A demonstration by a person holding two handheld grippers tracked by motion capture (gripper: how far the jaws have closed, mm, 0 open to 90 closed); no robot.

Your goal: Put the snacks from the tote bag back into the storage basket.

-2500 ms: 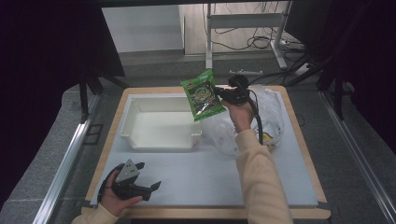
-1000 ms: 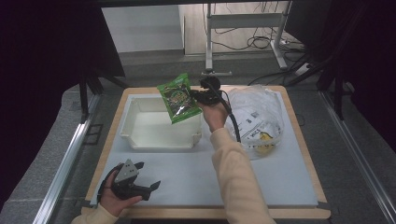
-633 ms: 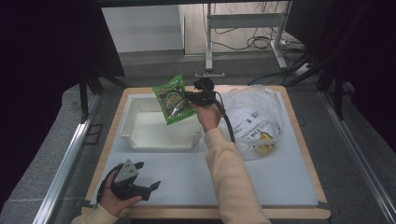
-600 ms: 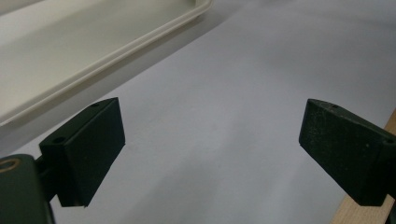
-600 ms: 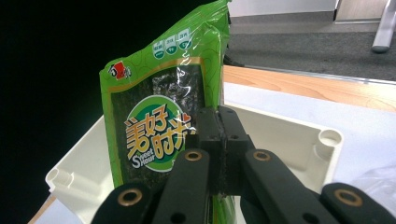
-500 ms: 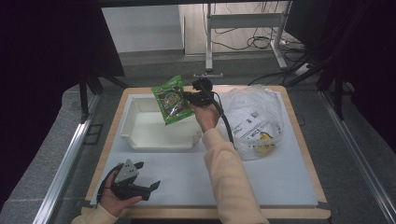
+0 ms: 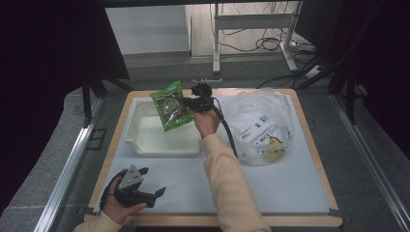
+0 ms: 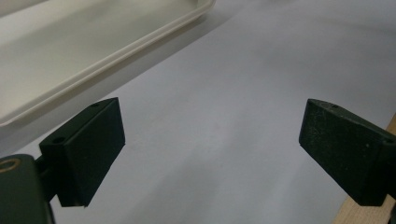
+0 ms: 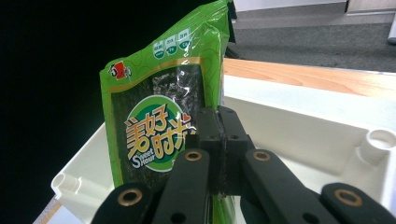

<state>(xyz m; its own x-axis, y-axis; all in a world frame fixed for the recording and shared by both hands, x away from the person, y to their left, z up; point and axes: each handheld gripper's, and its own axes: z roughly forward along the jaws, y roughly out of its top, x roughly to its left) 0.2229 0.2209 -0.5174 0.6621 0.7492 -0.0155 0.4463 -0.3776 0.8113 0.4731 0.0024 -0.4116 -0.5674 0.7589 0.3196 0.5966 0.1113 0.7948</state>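
A green snack packet (image 7: 170, 105) (image 9: 159, 121) with a round logo hangs above the white tray (image 7: 140, 140) (image 9: 327, 135), near its far right corner. My right gripper (image 7: 186, 104) (image 9: 219, 121) is shut on the packet's edge and holds it upright. My left gripper (image 7: 157, 195) (image 8: 210, 154) rests low at the table's front left, open, with only the white table sheet between its fingers (image 8: 88, 149).
A crumpled clear plastic bag (image 7: 261, 128) with a printed label and something yellow inside lies right of the tray. The tray's rim (image 8: 107, 56) runs close to my left gripper. The wooden table edge (image 7: 212, 220) borders the white sheet.
My right gripper has carried the packet leftward from above the plastic bag to over the tray. The left gripper has stayed still.
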